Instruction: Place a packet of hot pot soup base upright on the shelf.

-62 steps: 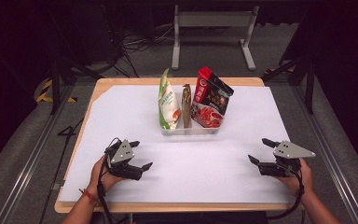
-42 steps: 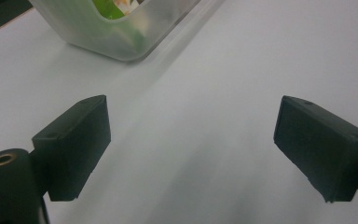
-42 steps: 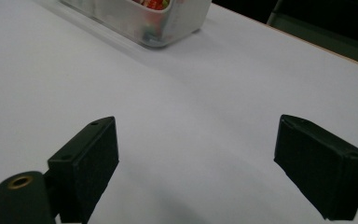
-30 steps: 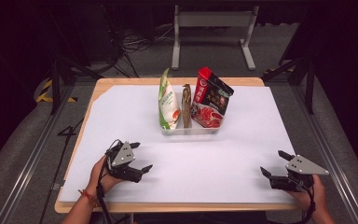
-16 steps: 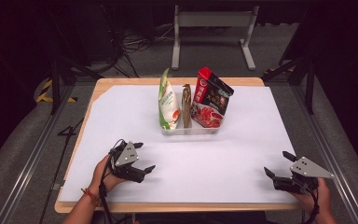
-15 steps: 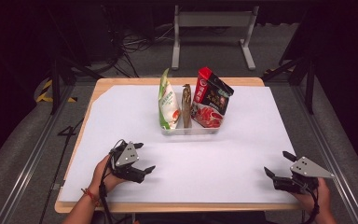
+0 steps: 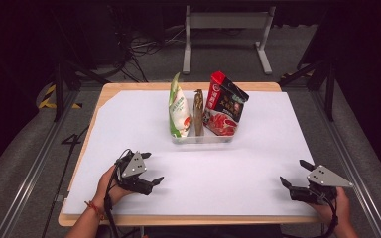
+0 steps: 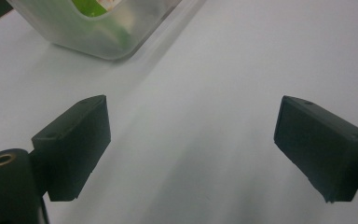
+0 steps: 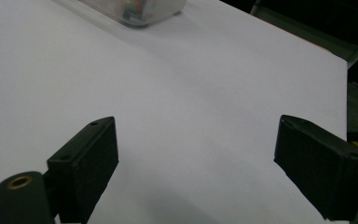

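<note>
A clear plastic bin (image 7: 202, 137) stands at the middle of the white sheet. Upright in it are a green and white pouch (image 7: 178, 106), a thin brown packet (image 7: 198, 112) and a red and black bag (image 7: 223, 104). My left gripper (image 7: 149, 167) rests near the front left of the sheet, open, nothing between its jaws. My right gripper (image 7: 294, 173) sits at the front right corner, also open and empty. The left gripper view (image 8: 193, 149) has a corner of the bin (image 8: 98, 28) at its top left. In the right gripper view (image 9: 198, 163) the bin (image 9: 135, 9) lies at the top edge.
The wooden table (image 7: 129, 87) is covered by a white sheet (image 7: 228, 168). Dark floor, cables and a metal stand (image 7: 223, 29) lie beyond the far edge. Rails run along both sides of the table.
My right gripper has drawn back toward the front right corner of the table. The left gripper has shifted slightly toward the front edge. Both stay open.
</note>
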A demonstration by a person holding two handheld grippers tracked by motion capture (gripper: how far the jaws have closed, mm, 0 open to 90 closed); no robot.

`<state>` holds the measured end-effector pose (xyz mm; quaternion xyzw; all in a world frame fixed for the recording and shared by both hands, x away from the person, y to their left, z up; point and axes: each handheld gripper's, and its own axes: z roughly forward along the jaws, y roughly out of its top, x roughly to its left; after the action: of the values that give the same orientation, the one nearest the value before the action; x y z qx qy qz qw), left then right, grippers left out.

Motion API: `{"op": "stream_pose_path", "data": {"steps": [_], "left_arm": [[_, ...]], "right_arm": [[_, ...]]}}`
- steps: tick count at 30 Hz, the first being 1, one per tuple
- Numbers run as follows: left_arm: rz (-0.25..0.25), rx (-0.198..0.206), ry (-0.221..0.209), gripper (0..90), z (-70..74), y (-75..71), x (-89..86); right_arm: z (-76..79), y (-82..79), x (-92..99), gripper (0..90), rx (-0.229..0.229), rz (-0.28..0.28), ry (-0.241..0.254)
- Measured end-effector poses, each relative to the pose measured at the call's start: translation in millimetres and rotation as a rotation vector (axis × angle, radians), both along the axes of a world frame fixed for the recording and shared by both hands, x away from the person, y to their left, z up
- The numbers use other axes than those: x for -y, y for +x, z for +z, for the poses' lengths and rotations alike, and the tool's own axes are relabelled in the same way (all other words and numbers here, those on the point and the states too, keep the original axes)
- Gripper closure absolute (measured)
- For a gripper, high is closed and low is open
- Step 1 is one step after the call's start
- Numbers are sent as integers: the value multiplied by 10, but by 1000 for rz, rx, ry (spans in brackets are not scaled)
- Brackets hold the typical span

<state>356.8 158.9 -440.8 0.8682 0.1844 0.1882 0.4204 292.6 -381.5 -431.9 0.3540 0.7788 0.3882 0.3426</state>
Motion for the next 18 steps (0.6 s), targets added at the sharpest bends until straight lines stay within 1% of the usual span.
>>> {"op": "stream_pose_path", "data": {"steps": [2,8,12,18], "left_arm": [[-2,0,11,114,-3,-1,5],[-1,-6,4,114,-9,6,6],[-1,-4,4,114,-9,10,3],[2,-6,1,114,-7,10,-3]], "right_arm": [[3,4,4,138,1,-1,0],[-21,23,10,139,-14,-7,-15],[-18,32,5,138,-23,-7,6],[-28,39,-2,139,-29,-6,1]]}}
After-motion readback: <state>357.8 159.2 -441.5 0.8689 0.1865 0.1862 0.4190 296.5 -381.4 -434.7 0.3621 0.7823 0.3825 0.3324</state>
